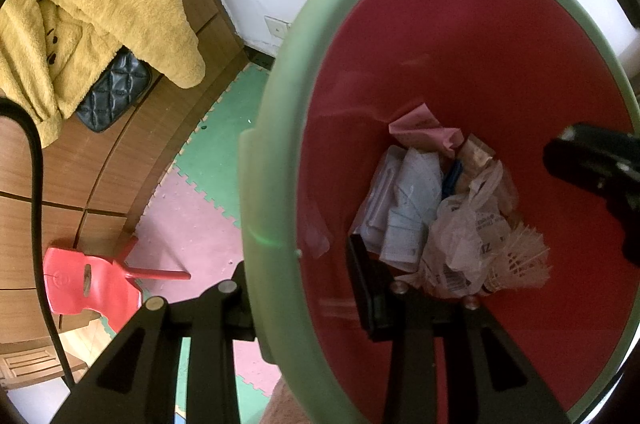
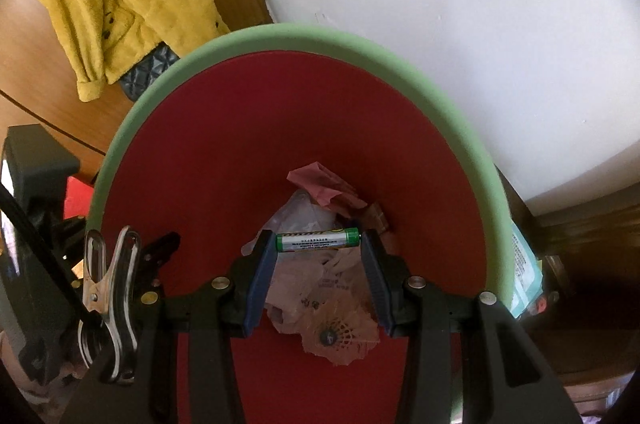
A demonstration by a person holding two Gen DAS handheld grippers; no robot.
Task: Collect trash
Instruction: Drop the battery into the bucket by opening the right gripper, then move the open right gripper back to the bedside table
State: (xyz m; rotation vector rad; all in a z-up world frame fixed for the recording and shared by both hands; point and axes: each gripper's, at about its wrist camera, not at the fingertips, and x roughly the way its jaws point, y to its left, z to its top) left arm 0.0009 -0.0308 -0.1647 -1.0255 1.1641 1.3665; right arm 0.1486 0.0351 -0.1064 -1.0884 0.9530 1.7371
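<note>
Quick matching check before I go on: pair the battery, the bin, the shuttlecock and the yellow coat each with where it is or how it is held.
Things:
1. battery
2. bin
3. shuttlecock
4. yellow coat

Places or states:
A. lying on the crumpled bags at the bottom of the bin
B. clamped end to end by the right gripper above the trash
C. draped over the wooden furniture behind the bin
D. gripped at its green rim by the left gripper, one finger inside, one outside

Pairs: 1-B, 2-D, 3-A, 4-C
</note>
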